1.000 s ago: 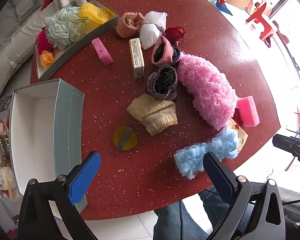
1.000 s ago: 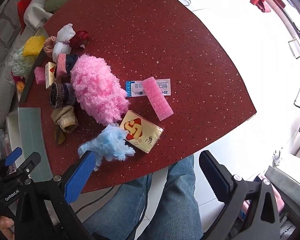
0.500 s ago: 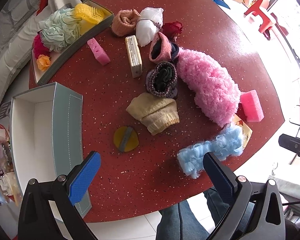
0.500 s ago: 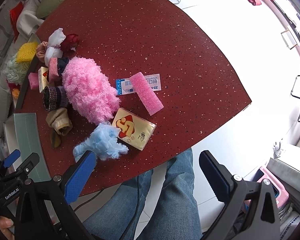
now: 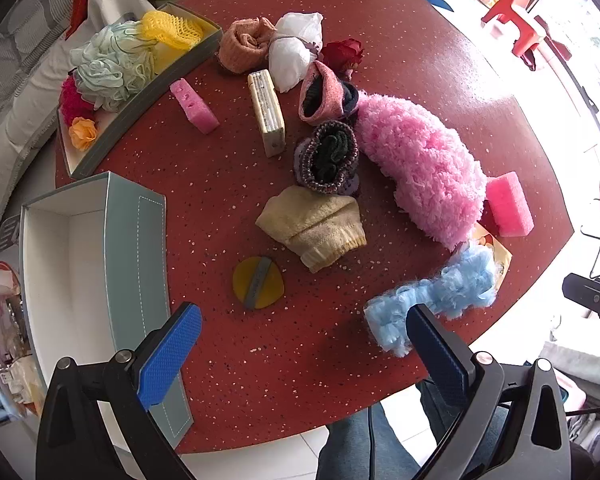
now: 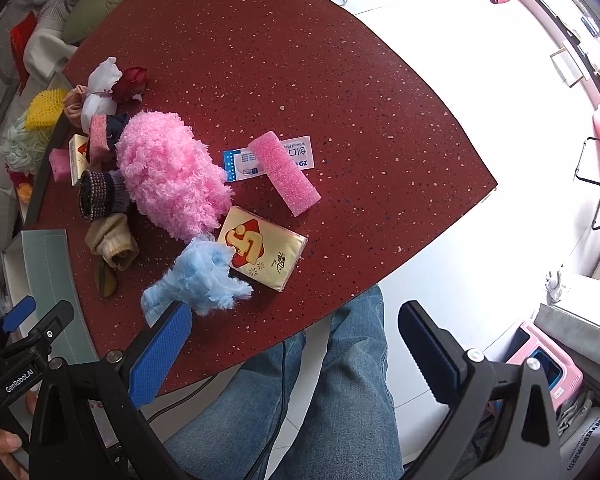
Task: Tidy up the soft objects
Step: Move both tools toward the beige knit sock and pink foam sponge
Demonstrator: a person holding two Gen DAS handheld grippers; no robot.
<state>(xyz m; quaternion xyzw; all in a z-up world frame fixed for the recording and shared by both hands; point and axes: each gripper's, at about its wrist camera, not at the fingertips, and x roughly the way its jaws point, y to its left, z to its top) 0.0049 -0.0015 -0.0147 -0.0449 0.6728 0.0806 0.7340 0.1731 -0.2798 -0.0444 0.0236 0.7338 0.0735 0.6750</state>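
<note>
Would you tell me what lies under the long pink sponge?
The pink sponge lies across a blue-and-white printed packet; the packet's ends stick out either side, but its middle is covered.

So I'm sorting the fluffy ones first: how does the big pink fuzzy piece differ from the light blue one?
The pink fuzzy piece is much bulkier than the light blue fuzzy piece. Pink lies mid-table beside the socks; blue lies near the table's front edge, overlapping the gold packet. Both are shaggy, and neither is gripped.

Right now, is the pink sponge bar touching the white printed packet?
Touching. The right wrist view shows the pink sponge bar lying across the white printed packet, overlapping its middle.
</note>
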